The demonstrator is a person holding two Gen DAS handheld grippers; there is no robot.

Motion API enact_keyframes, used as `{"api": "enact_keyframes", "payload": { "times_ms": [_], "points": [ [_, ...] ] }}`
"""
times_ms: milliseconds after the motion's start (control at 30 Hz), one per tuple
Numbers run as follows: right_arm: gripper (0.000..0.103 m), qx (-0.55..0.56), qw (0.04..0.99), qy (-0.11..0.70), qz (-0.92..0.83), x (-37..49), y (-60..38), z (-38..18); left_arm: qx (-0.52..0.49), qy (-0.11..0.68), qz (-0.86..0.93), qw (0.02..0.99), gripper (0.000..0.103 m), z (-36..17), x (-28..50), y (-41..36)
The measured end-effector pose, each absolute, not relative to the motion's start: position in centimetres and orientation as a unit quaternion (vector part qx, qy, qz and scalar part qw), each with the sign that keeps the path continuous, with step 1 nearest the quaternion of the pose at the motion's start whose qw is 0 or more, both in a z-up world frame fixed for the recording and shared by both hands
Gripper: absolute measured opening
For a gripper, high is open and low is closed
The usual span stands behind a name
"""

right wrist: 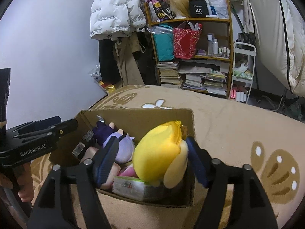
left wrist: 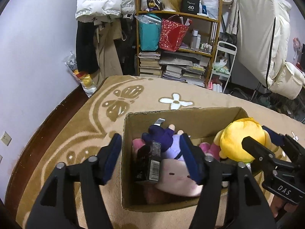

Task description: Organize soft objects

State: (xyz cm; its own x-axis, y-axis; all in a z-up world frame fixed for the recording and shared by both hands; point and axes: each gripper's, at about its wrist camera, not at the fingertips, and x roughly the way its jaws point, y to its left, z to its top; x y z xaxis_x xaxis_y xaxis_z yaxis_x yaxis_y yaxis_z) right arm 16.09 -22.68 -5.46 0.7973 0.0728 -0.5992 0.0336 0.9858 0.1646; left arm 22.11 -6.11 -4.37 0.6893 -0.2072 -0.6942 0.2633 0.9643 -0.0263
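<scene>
An open cardboard box (left wrist: 192,117) (right wrist: 144,119) stands on a beige patterned blanket. Inside lie a purple plush doll (left wrist: 167,139) (right wrist: 122,148), a pale pink plush (left wrist: 177,177), a black carton with a barcode (left wrist: 152,162) and a green-white packet (right wrist: 131,188). A yellow plush (left wrist: 238,141) (right wrist: 158,152) rests at the box's right end. My left gripper (left wrist: 151,158) (right wrist: 66,126) hangs open over the box's left end, astride the black carton without pressing it. My right gripper (right wrist: 152,162) (left wrist: 256,134) is open, with the yellow plush loose between its jaws.
The blanket (right wrist: 238,133) spreads around the box. Behind it stand a wooden shelf (left wrist: 179,17) with bags, bottles and stacked books, hanging coats (left wrist: 99,0), a white trolley (right wrist: 244,64) and white bedding (left wrist: 266,38). A hand (right wrist: 24,183) holds the left gripper's handle.
</scene>
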Motion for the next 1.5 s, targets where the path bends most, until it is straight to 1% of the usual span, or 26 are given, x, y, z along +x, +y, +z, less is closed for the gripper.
{"api": "enact_keyframes", "payload": {
  "times_ms": [67, 100, 233, 267, 333, 367, 533, 933, 1300, 1500],
  "points": [
    [0.085, 0.079, 0.946, 0.316, 0.01, 15.9, -22.5, -5.1, 0.041, 0.368, -0.121, 0.921, 0.075, -4.1, 21.8, -6.0],
    [0.09, 0.077, 0.946, 0.314, 0.009, 15.7, -22.4, -4.9, 0.043, 0.364, -0.118, 0.923, 0.079, -3.9, 21.5, -5.8],
    [0.094, 0.072, 0.948, 0.311, 0.008, 15.2, -22.2, -4.0, 0.039, 0.359, -0.108, 0.926, 0.099, -3.2, 20.7, -5.0],
    [0.096, 0.072, 0.948, 0.311, 0.008, 15.2, -22.2, -4.0, 0.033, 0.354, -0.103, 0.929, 0.1, -2.9, 20.3, -4.5],
    [0.102, 0.074, 0.949, 0.307, 0.008, 14.7, -22.1, -3.5, 0.028, 0.344, -0.097, 0.934, 0.101, -2.3, 19.6, -3.9],
    [0.103, 0.073, 0.95, 0.303, 0.006, 14.3, -22.1, -3.1, 0.031, 0.342, -0.094, 0.935, 0.101, -2.1, 19.4, -3.7],
    [0.103, 0.07, 0.954, 0.292, 0.001, 12.6, -21.9, -1.7, 0.049, 0.322, -0.071, 0.943, 0.102, -0.4, 17.3, -2.4],
    [0.103, 0.067, 0.964, 0.256, -0.002, 7.3, -21.2, 2.1, 0.037, 0.266, -0.05, 0.962, 0.103, 5.1, 10.4, 1.2],
    [0.103, 0.058, 0.973, 0.223, -0.001, 1.6, -20.3, 4.4, 0.028, 0.229, -0.051, 0.972, 0.103, 7.0, 4.1, 2.4],
    [0.103, 0.06, 0.975, 0.215, -0.005, -0.7, -20.5, 4.6, 0.033, 0.211, -0.055, 0.975, 0.103, 7.6, 1.8, 2.1]
  ]
}}
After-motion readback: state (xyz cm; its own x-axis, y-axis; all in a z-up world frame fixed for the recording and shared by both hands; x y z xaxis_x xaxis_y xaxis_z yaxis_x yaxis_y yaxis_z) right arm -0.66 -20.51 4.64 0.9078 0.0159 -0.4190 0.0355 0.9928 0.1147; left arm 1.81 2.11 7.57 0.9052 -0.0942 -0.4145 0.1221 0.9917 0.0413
